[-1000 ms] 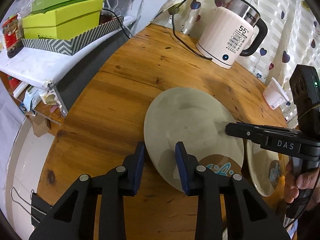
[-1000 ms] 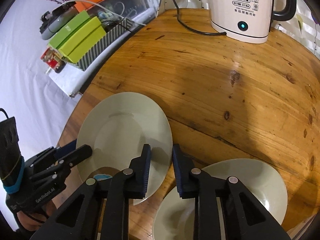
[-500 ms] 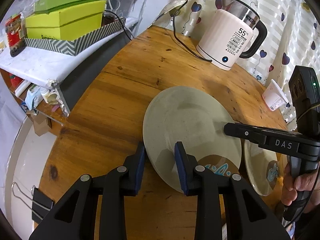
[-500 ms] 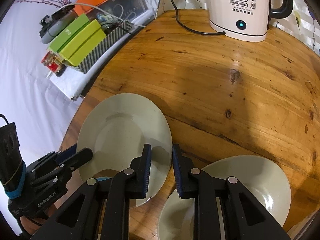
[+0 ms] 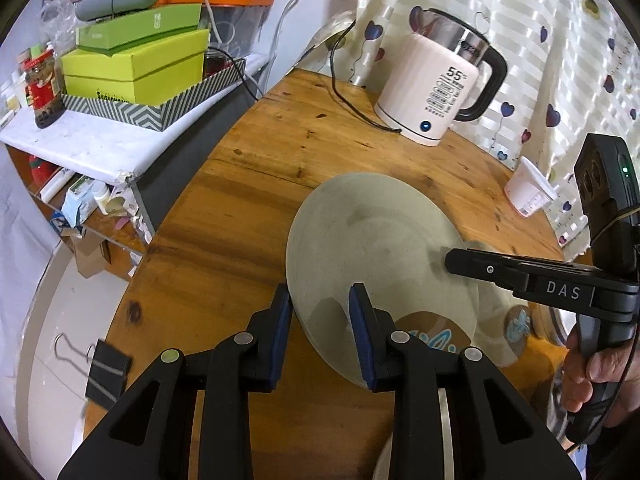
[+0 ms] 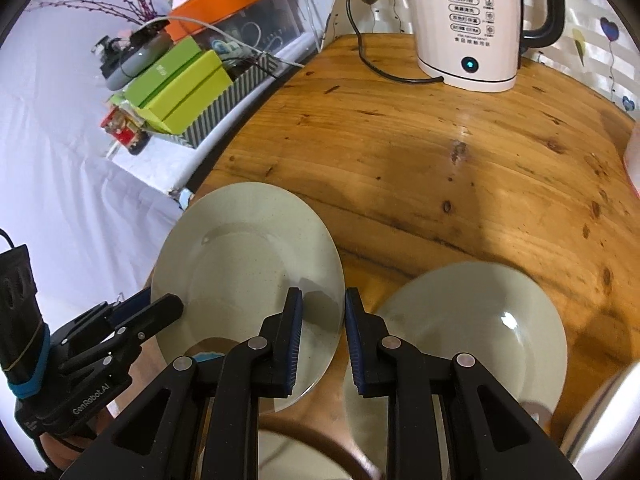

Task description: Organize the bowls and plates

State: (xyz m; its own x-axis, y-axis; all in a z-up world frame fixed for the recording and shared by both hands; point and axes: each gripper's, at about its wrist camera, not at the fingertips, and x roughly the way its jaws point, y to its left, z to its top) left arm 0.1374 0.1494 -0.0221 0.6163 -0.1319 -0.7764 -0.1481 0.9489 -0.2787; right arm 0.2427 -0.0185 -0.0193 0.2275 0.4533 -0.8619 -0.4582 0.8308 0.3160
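Both grippers were on one pale plate [image 6: 248,264]! The left gripper [image 5: 320,312], bottom centre of its own view, had the plate's left rim between its blue pads, jaws narrow and clamped on it. The right gripper [image 6: 322,320], low in its own frame, pinched the opposite rim the same way, jaws narrow. The plate sat mid-frame in the left view, tilted, apparently held clear of the wooden table [image 5: 248,216].

A second plate [image 6: 480,320] lay at lower right of the right view, just beside the held one, with a blue mark on its brown centre in the left view.

Writing was plentiful. The right gripper's arm, at the right edge of the left view, read "DAS". The left gripper's body, at lower left of the right view, read "GenRobot.AI". The white kettle [image 6: 472,20], top of the right view, showed "55°C" and "Automatic" above rows of Chinese characters, a blue light glowing at its base. Green boxes [image 5: 136,64] were stacked at upper left of the left view; their print was too small to read.
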